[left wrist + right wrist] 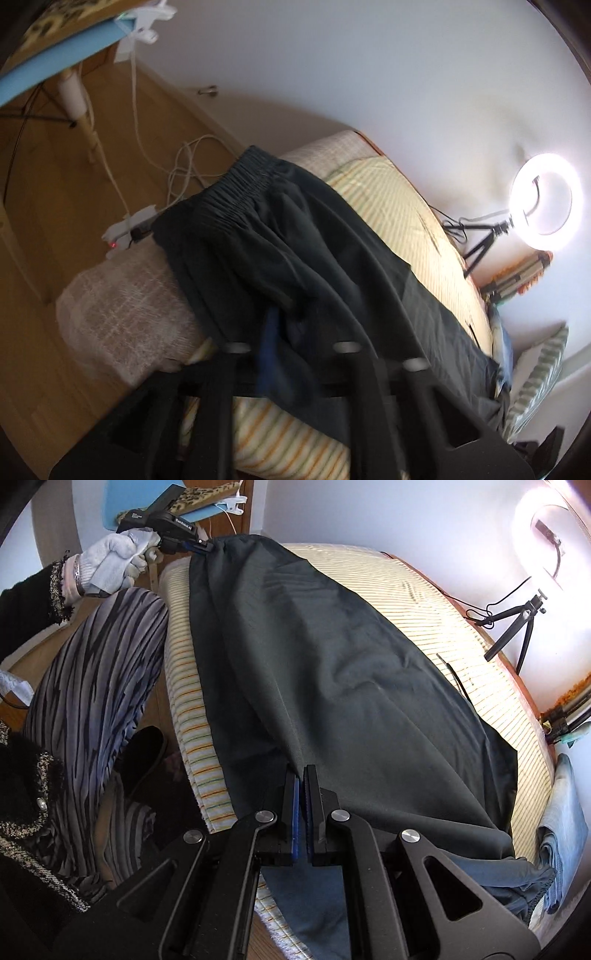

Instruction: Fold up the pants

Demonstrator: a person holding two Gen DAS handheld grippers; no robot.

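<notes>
Pants (332, 672) lie across the bed (461, 642); right gripper (303, 775) pinches their near edge, while left gripper (205, 546), part open, meets the far corner.

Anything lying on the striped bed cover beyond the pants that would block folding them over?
Nothing visible blocks it. The striped bed cover beyond the dark pants is bare except for a thin dark strap beside the pants' far edge, which looks too flat to matter.
</notes>
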